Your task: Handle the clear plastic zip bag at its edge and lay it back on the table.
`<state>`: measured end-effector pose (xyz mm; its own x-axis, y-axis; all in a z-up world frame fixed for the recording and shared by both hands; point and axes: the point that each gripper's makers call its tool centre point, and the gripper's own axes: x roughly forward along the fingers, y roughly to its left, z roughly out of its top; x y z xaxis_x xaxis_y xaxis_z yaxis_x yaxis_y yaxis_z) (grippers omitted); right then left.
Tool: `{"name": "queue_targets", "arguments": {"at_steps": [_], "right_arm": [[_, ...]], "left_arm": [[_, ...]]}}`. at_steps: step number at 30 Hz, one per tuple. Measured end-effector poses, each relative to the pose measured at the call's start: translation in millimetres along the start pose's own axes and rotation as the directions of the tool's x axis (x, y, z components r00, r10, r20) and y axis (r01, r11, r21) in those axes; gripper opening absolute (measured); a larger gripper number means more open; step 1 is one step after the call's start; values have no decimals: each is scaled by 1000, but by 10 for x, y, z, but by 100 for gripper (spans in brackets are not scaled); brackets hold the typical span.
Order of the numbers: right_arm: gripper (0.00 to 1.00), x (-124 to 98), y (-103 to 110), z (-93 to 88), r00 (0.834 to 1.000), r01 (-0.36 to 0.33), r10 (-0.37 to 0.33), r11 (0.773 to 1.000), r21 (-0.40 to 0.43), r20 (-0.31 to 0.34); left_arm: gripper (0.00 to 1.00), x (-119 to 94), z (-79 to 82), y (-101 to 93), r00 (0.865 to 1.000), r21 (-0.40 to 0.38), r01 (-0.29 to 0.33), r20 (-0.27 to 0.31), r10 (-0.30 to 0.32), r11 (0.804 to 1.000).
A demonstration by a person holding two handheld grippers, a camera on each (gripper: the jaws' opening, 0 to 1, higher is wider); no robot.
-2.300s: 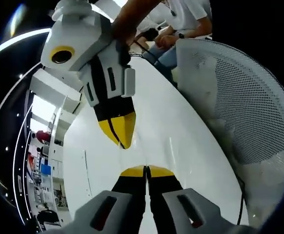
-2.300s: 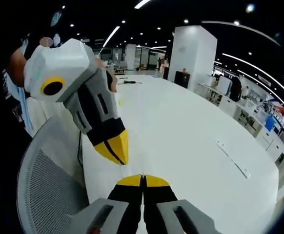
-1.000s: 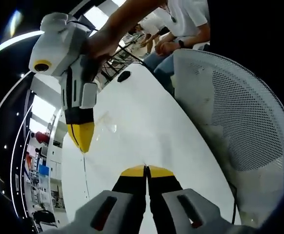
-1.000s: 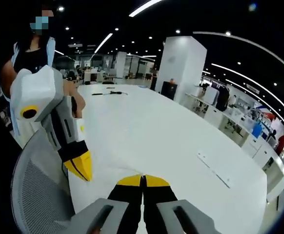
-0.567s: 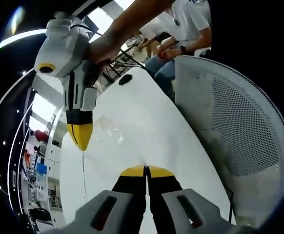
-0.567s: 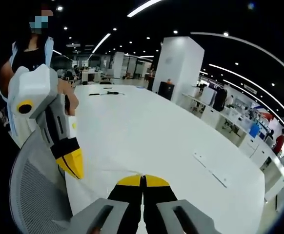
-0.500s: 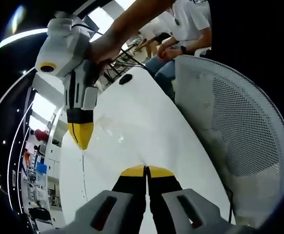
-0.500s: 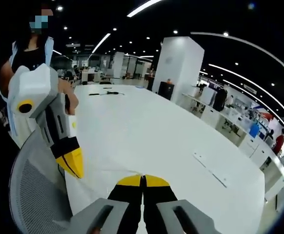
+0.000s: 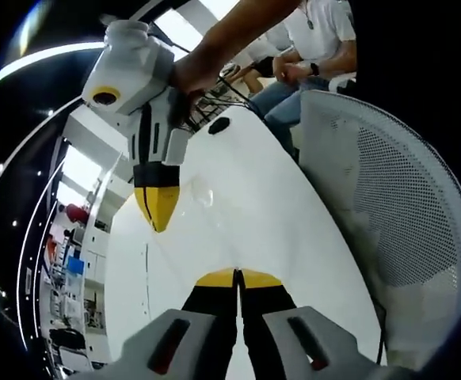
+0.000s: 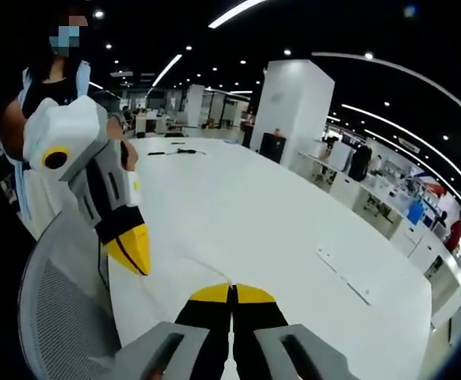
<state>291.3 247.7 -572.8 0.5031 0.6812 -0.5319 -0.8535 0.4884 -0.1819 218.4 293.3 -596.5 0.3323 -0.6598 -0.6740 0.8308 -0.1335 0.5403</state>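
Note:
A clear, crinkled plastic bag (image 9: 200,192) lies flat on the white table (image 9: 246,206), faint against it. In the left gripper view my left gripper (image 9: 237,277) rises from the bottom with its yellow tips pressed together and nothing between them. The right gripper (image 9: 158,215), held by a hand, hangs tip-down just left of the bag, shut, and I cannot tell whether it touches the bag. In the right gripper view my right gripper (image 10: 232,294) is shut over the table (image 10: 262,222), and the left gripper (image 10: 134,252) points down at the table's near left edge, shut.
A white mesh chair back (image 9: 405,222) (image 10: 56,317) stands against the table's edge. Seated people (image 9: 310,47) are at the far end, near a black object (image 9: 219,124). A cable (image 10: 175,152) and a thin strip (image 10: 349,281) lie on the table.
The two grippers, tip to tip 2.3 s ago, have drawn apart. Over the last half second the right gripper has shifted slightly right in the left gripper view. Both stay shut.

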Motion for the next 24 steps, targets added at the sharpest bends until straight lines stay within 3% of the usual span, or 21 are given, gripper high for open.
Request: {"name": "queue_targets", "arguments": {"at_steps": [24], "right_arm": [[0,-1,365,33,996,-87,88,996,-15,22]], "left_arm": [[0,-96,-66,340,994,-45,-105,14,106,993]]}}
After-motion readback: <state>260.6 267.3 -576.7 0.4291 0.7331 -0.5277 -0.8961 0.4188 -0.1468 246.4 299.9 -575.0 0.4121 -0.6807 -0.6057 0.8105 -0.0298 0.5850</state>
